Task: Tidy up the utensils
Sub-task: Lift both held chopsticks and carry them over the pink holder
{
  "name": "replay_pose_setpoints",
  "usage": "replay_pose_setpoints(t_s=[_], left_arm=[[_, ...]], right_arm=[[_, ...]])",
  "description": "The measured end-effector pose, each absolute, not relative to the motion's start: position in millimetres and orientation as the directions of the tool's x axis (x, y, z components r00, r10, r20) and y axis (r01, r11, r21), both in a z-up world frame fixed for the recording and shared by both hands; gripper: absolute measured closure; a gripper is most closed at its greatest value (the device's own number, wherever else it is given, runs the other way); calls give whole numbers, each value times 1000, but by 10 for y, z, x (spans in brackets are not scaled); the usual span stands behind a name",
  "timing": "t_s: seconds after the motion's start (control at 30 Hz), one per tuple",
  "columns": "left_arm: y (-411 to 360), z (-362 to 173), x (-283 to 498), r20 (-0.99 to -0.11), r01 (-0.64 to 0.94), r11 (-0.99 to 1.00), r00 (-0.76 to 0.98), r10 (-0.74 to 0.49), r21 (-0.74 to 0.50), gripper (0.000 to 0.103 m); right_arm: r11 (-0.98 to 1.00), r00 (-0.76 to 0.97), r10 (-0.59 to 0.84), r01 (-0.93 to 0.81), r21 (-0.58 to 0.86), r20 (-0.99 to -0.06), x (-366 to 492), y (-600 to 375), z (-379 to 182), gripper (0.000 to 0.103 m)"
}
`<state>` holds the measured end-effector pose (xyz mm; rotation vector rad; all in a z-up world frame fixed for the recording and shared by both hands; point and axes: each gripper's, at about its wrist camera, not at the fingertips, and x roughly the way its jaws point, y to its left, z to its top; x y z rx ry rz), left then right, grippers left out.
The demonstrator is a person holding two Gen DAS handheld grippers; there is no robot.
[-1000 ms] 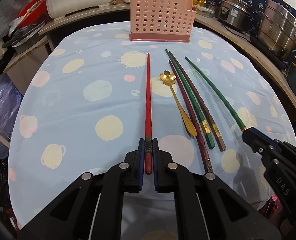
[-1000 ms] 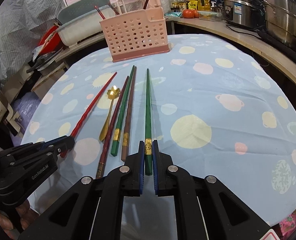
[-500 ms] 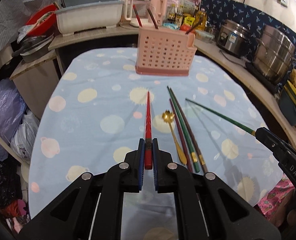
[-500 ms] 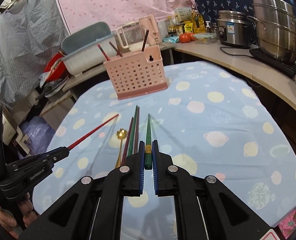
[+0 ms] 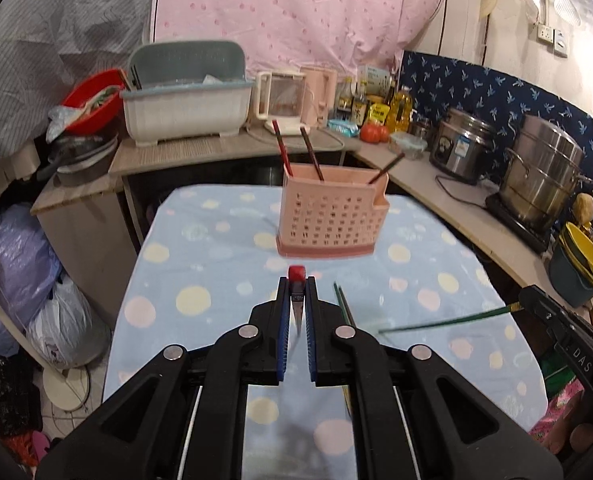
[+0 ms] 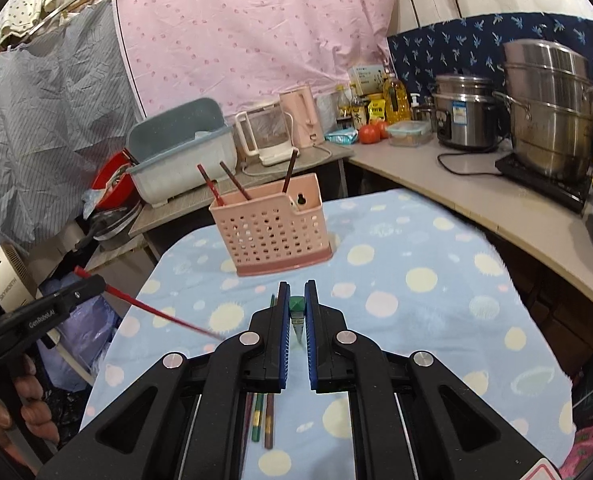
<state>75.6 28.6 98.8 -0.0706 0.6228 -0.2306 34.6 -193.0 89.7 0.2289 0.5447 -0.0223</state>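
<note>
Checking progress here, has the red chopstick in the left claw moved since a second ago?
Yes. The red chopstick is up off the blue spotted tablecloth, clamped in the left claw, butt end toward the pink perforated utensil basket.

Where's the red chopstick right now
The red chopstick is off the table, clamped in the left claw. In the right wrist view it slants down at the left, in front of the pink holder.

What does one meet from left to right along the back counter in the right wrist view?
Grey dish tub → glass jug → pink kettle → tomatoes → rice cooker → steel steamer pot.
</note>
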Motion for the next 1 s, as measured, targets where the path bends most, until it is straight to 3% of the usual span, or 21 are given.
replay_pose_setpoints(t_s=[0.43,1.0], left_arm=[[146,1471,1272,-500,214,967,828,-253,-135,96],[51,2524,2265,-330,206,968,912,-243,-144,96]], right_arm=[[970,883,83,35,241,-462,871,-2076,1298,96],[955,957,92,-6,298,-276,2291,-2136,2398,96]])
